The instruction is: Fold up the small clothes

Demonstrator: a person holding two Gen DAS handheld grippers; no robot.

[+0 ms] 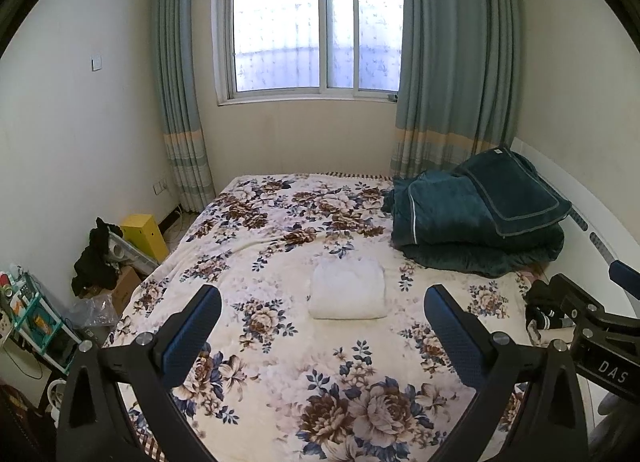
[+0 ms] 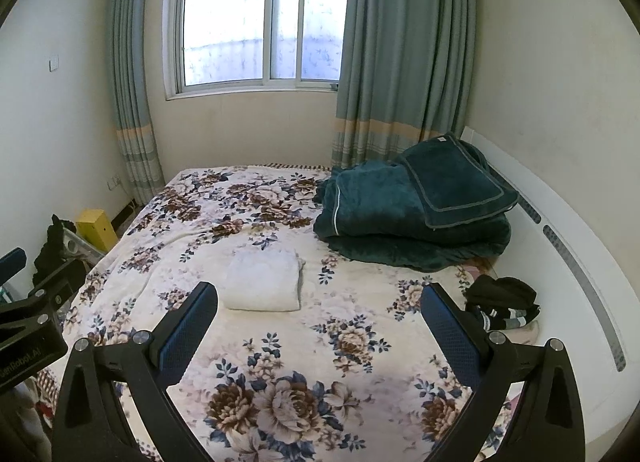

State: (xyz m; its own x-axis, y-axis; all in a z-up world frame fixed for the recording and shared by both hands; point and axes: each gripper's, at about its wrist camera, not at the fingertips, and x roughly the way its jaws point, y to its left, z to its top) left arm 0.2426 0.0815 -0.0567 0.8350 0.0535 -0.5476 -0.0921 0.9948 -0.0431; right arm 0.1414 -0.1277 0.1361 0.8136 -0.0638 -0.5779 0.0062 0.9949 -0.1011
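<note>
The folded white fleecy garment (image 1: pixel 347 288) lies flat on the floral plush bedspread (image 1: pixel 280 362), a neat rectangle near the middle of the bed. Both tongs hover above the bedspread, nearer than the garment and well apart from it: the left gripper (image 1: pixel 322 294) stands spread wide and empty, and so does the right gripper (image 2: pixel 318 294).

Right of the garment, at the bed's edge, sits a small dark heap of black and striped clothes (image 2: pixel 502 304) — likely the next items. The risk from here, as I judge it: a wide-open finger sweeping across the white garment on its way to the heap could drag the soft fold open. The dark teal folded quilt (image 2: pixel 416 210), beyond the garment, also crowds the room for spreading anything out.
</note>
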